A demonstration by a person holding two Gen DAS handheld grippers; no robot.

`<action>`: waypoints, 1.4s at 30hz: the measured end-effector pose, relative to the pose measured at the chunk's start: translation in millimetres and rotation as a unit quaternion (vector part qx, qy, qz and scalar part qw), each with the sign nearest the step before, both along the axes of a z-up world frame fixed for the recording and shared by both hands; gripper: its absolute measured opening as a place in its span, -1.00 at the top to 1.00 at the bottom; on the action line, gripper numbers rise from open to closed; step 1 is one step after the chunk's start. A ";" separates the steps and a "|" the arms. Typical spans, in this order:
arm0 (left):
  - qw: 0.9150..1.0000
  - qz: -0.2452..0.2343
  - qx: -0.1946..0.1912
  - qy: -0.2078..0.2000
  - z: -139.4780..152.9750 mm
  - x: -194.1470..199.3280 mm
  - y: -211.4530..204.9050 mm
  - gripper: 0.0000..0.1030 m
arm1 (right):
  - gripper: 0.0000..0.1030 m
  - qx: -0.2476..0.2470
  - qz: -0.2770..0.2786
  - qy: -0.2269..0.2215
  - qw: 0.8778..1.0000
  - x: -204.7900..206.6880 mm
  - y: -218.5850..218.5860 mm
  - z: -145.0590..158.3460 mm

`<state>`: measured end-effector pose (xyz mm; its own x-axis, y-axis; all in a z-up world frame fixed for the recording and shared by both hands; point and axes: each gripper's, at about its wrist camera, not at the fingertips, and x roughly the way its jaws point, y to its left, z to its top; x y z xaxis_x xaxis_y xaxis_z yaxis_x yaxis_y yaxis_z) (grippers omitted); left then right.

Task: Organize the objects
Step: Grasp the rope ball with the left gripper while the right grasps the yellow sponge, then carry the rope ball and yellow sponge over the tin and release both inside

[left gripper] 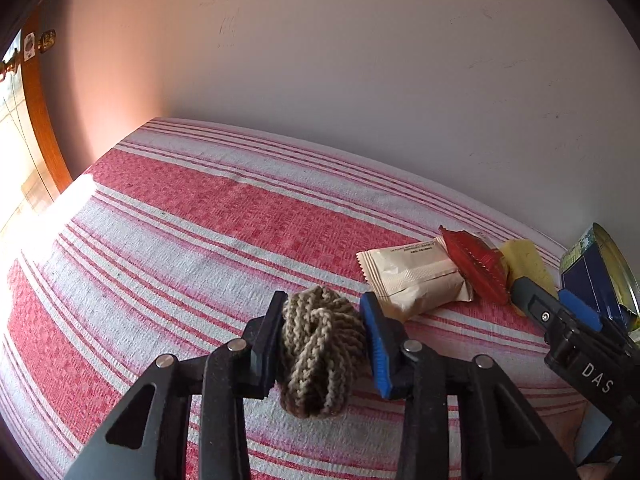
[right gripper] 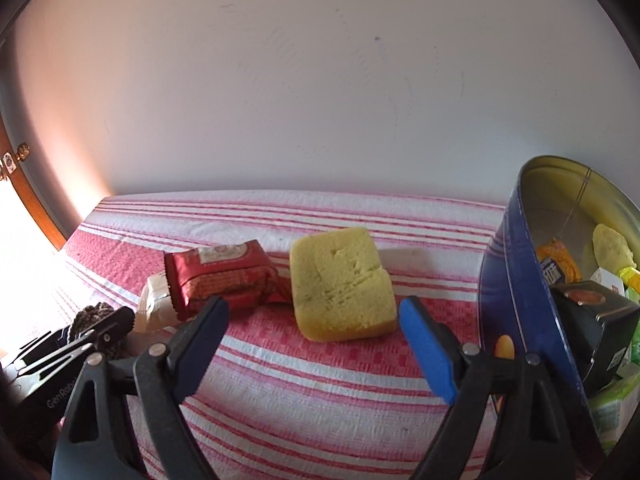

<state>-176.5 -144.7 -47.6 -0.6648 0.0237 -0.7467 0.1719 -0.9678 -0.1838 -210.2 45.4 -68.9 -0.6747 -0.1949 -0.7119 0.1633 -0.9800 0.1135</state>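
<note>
Strong daylight comes in from the left, w/ glare that burns out the striped cloth (left gripper: 224, 216) near the wooden frame (left gripper: 42, 120). The wall (right gripper: 320, 92) is evenly lit, pinkish at left. Soft shadows only. Both views are sharp in centre, bent & dark at the corners

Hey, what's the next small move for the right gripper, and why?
Probably ease the right gripper forward around the yellow sponge, then close. Its jaws stand open just short of it, and the blue tin beside it already holds other items.
</note>
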 end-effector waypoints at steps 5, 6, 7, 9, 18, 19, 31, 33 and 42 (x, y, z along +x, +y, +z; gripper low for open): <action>1.000 0.005 0.023 0.018 9.1 8.2 -12.4 0.24 | -0.72 -0.009 -0.008 -0.048 0.999 -25.7 4.0 -13.4; 0.999 0.007 0.023 0.026 12.0 9.8 -14.3 0.24 | -0.71 -0.003 -0.007 -0.044 0.999 -26.6 2.2 -12.6; 0.999 0.007 0.022 0.032 14.8 11.5 -14.1 0.24 | -0.59 0.002 -0.003 -0.045 0.999 -27.7 0.0 -13.1; 0.999 0.010 0.017 0.036 17.2 12.4 -15.4 0.24 | -0.24 0.017 -0.002 -0.042 0.999 -26.5 -3.0 -13.0; 0.997 0.009 -0.002 0.080 25.5 16.7 -15.5 0.24 | -0.04 0.013 0.036 0.073 0.997 36.0 1.1 16.5; 0.996 0.008 -0.016 0.091 29.7 20.8 -10.5 0.24 | -0.04 0.008 0.039 0.092 0.995 49.8 3.7 21.0; 0.985 -0.038 -0.035 0.164 43.3 45.9 31.0 0.24 | -0.04 0.010 0.006 0.186 0.983 141.1 41.6 43.4; 0.984 -0.044 -0.025 0.168 40.2 47.8 30.8 0.24 | -0.05 0.008 0.000 0.188 0.982 144.6 46.3 43.2; 0.982 -0.045 -0.038 0.180 46.2 81.2 62.5 0.24 | -0.05 0.016 -0.006 0.189 0.982 158.2 58.9 41.5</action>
<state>-95.3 -82.2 -1.4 -0.8839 0.0476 -0.4652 0.0224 -0.9893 -0.1438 -51.9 104.3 -27.4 -0.8935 -0.1672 -0.4168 0.1768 -0.9841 0.0158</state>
